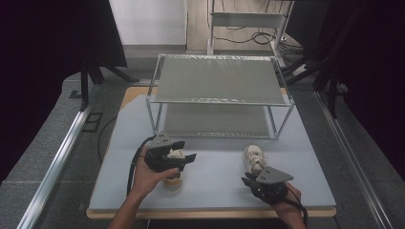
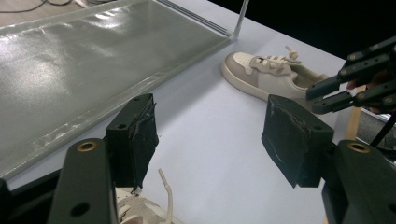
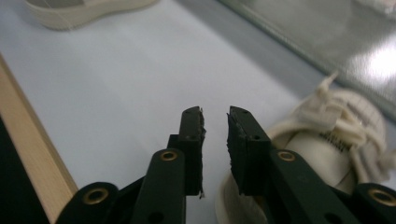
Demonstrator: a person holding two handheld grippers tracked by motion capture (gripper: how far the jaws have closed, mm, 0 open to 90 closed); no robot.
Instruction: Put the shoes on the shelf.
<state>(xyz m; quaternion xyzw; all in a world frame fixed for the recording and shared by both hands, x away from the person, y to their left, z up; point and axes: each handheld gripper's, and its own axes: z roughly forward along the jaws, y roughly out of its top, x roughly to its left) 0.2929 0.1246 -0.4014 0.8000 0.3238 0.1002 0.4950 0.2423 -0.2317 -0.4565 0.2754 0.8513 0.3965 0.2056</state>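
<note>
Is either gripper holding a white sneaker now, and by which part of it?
Nothing is held. The left gripper stands open above one white sneaker; the right gripper, jaws slightly apart, is beside the other white sneaker.

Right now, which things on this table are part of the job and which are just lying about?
Part of the job:
left shoe, under the left gripper
right shoe, beside the right gripper
rack, likely where the shoes go

Just lying about:
cables on the floor behind the table
</note>
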